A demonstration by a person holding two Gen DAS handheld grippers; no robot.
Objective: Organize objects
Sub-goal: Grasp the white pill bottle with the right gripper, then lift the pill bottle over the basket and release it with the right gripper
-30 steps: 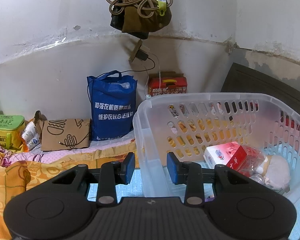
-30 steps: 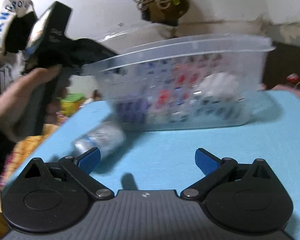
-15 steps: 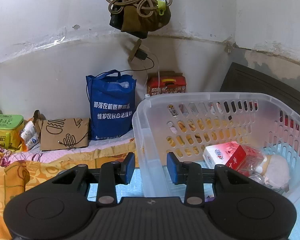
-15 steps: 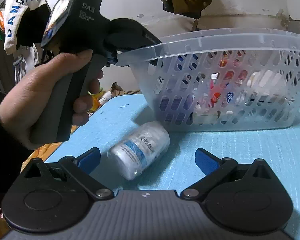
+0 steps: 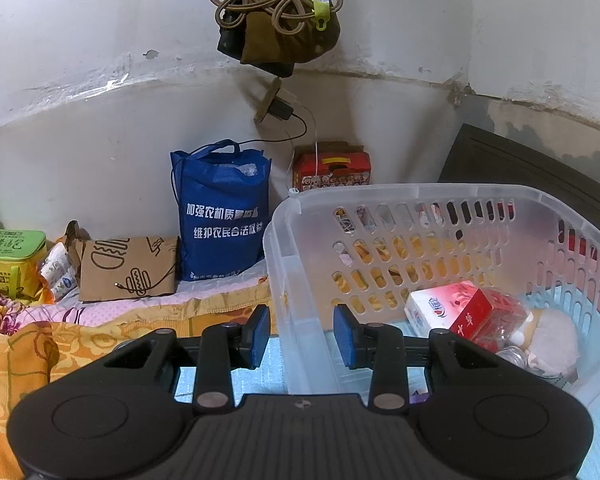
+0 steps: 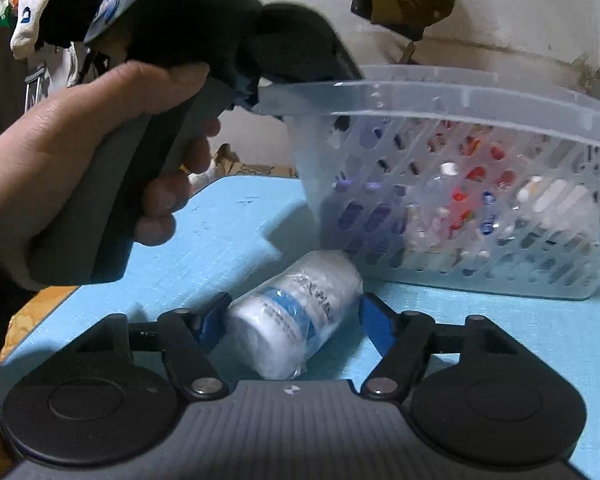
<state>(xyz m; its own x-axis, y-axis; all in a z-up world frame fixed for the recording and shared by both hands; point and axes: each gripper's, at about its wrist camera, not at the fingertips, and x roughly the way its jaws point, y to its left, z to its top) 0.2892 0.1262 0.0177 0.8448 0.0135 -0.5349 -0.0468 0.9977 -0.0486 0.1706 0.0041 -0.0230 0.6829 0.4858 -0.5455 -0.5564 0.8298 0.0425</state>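
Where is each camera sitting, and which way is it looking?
Left wrist: sits on the left gripper, which straddles the rim of the clear plastic basket, looking into it and at the wall; only gripper fingers show.
Right wrist: sits on the right gripper, low over the light blue table, looking at a white bottle with a blue label between its fingers; the person's left hand shows.
Both see the basket.

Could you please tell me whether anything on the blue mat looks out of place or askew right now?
Yes: a white bottle lies on its side on the blue mat, outside the basket that holds the other items. The right tool straddles it with its fingers open.
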